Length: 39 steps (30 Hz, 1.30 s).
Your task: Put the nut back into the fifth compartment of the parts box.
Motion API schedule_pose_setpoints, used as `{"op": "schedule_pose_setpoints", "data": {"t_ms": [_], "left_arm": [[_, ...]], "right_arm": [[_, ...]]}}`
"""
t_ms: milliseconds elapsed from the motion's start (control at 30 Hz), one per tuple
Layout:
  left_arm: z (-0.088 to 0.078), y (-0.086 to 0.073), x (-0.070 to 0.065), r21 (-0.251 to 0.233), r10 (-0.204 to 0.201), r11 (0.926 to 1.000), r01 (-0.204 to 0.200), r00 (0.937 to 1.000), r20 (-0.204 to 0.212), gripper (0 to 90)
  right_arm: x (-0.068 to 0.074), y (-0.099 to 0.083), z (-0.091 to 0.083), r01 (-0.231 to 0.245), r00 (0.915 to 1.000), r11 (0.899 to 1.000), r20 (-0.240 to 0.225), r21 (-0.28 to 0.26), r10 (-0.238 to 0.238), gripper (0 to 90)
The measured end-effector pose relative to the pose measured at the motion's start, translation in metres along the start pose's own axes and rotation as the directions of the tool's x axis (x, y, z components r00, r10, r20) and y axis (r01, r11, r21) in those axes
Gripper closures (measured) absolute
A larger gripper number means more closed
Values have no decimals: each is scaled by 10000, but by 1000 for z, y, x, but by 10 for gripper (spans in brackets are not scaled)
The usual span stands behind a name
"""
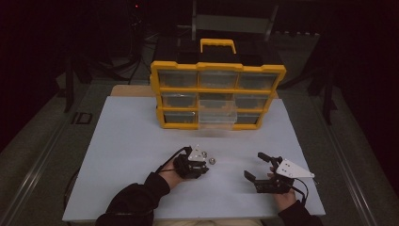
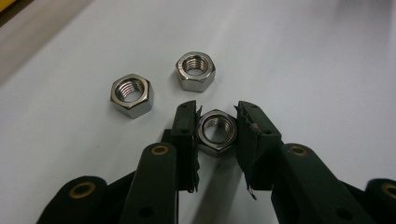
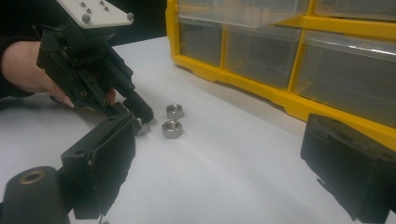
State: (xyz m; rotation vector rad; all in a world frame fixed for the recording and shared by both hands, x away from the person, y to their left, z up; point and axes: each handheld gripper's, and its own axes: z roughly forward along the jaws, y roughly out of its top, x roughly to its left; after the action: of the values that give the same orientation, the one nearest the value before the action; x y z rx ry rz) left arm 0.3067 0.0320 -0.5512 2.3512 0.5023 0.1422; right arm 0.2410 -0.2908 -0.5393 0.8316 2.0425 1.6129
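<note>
On a white table top (image 1: 131, 155), a large yellow parts organizer (image 1: 217, 94) with clear plastic drawers is standing upright at the far side, its yellow carry handle (image 1: 217, 44) pointing up and one middle drawer (image 1: 217, 113) sticking out toward the person. Nearer the person, two dark-sleeved forearms are coming in from the bottom edge, each hand holding a black two-jaw gripper. The right gripper (image 1: 259, 165) is resting near the front right of the board, well apart from the nuts, with a grey three-cornered plate on top; its jaws are standing wide apart with nothing between them, as the right gripper view shows. The left gripper (image 2: 217, 128) is sitting near the middle front of the board, tilted down onto the surface, and its jaws are clenching a steel hex nut (image 2: 216, 130), the pads pressing on two opposite flats while the nut is lying flat on the white surface, threaded hole facing up. Just beyond the jaw tips, two more hex nuts are lying flat and loose: one nut (image 2: 132, 94) off to the left and another nut (image 2: 195, 70) straight ahead, near each other but not touching.
</note>
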Motion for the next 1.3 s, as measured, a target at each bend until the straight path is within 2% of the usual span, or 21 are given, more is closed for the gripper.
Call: {"op": "schedule_pose_setpoints", "data": {"t_ms": [133,300,533,667,933,1300], "left_arm": [[-1,1,0,102,-140,9999,139,9999,62,693],[-8,3,-1,3,-245,9997,245,9996,144,693],[-27,6,1,-323,-528,9981,529,9986,27,693],[-38,7,2,-489,-659,9966,664,9978,120,693],[-63,13,-1,-610,-640,9960,648,9979,140,693],[-97,18,0,-862,-768,9935,749,9969,-187,693]], "right_arm": [[0,0,0,-27,10000,10000,6,-14,27,105],[0,0,-1,-27,10000,10000,11,-31,27,105],[0,0,0,-36,10000,10000,6,-31,36,105],[0,0,0,-46,10000,10000,-5,-30,46,104],[0,0,0,-30,10000,10000,-3,-26,30,105],[1,0,1,-35,10000,10000,-6,-9,35,105]]}}
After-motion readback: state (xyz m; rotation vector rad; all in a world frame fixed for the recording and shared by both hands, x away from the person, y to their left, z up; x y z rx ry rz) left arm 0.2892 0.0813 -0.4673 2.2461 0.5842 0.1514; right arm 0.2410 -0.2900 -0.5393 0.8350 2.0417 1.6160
